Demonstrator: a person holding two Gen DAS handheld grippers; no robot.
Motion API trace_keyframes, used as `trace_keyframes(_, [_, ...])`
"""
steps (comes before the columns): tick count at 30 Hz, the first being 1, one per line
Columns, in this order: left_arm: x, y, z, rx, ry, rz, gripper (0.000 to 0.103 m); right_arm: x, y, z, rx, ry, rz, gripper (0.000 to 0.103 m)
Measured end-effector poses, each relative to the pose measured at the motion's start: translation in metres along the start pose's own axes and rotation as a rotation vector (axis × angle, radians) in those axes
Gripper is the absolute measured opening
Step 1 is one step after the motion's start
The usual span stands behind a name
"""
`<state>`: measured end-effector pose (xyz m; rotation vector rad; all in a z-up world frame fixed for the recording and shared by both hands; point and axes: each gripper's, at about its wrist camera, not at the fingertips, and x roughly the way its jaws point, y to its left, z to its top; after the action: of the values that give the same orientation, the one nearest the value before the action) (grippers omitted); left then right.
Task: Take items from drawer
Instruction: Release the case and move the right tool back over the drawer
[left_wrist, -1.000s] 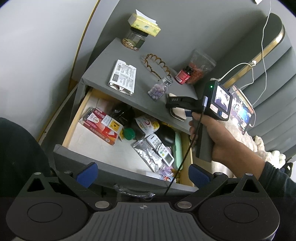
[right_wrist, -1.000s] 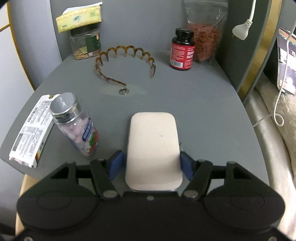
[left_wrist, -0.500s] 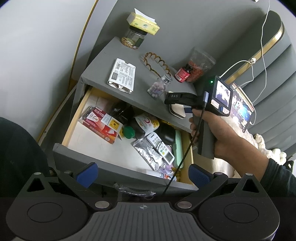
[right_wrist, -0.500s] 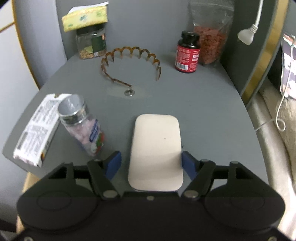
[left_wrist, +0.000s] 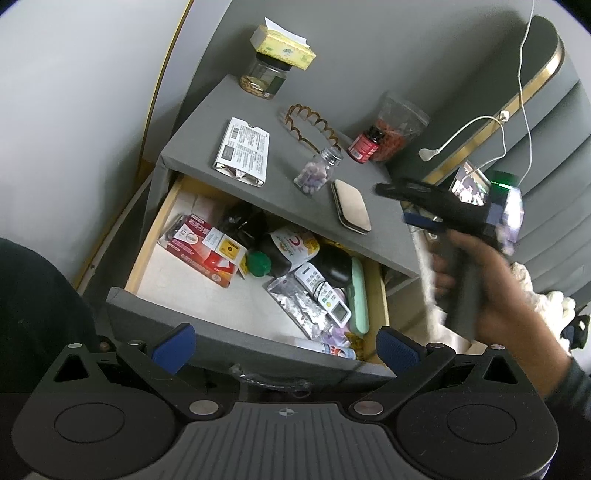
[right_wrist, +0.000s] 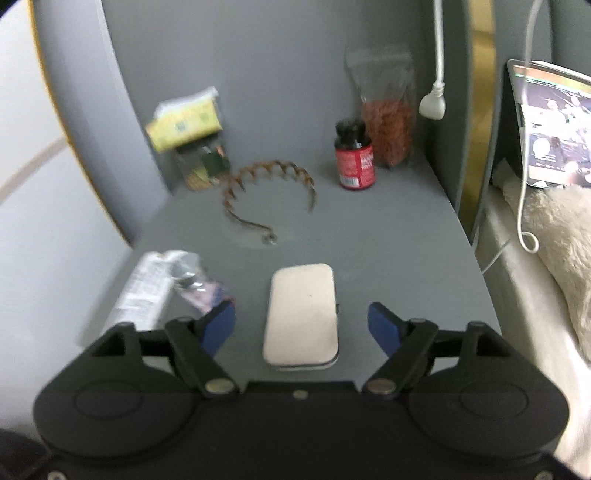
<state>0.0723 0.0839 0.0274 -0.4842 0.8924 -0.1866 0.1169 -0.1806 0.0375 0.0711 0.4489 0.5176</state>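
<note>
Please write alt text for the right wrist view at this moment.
The right tongs hang open above a beige flat case lying on the grey nightstand top, blue pads clear of it. Behind it are a brown hair comb, a red pill bottle and a blurred jar.

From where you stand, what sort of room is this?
Most likely a bedroom: a grey nightstand with its drawer open stands beside bedding, and a charger cable hangs by a padded headboard.
</note>
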Motion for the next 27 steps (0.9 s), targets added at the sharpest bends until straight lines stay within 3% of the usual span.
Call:
trace_keyframes(3, [0.004,-0.004,-0.005,0.027,-0.004,0.023,0.103,-0.027,-0.006,-0.008,-0.007,0.021,0.074,0.098])
trace_keyframes(7, [0.015,-0.009,-0.014,0.04,0.011,0.049,0.103,-0.042,-0.005,-0.031,-0.156,0.149,0.114,0.098])
trace_keyframes(11, [0.025,-0.017,-0.018,0.028,0.015,0.08,0.103,-0.04,0.001,-0.052,-0.352,0.254,0.07,0.098])
trace_keyframes(14, [0.028,-0.027,-0.019,0.037,-0.007,0.097,0.103,-0.039,0.003,-0.064,-0.466,0.286,0.046,0.094])
trace_keyframes(18, [0.034,-0.041,-0.019,0.035,-0.041,0.108,0.103,-0.043,-0.014,-0.069,-0.43,0.295,0.074,0.093])
trace_keyframes(24, [0.037,-0.057,-0.024,0.067,-0.137,0.123,0.103,-0.055,-0.039,-0.062,-0.292,0.165,0.117,0.103])
trace_keyframes(27, [0.037,-0.061,-0.024,0.083,-0.168,0.119,0.103,-0.05,-0.048,-0.06,-0.254,0.195,0.145,0.103])
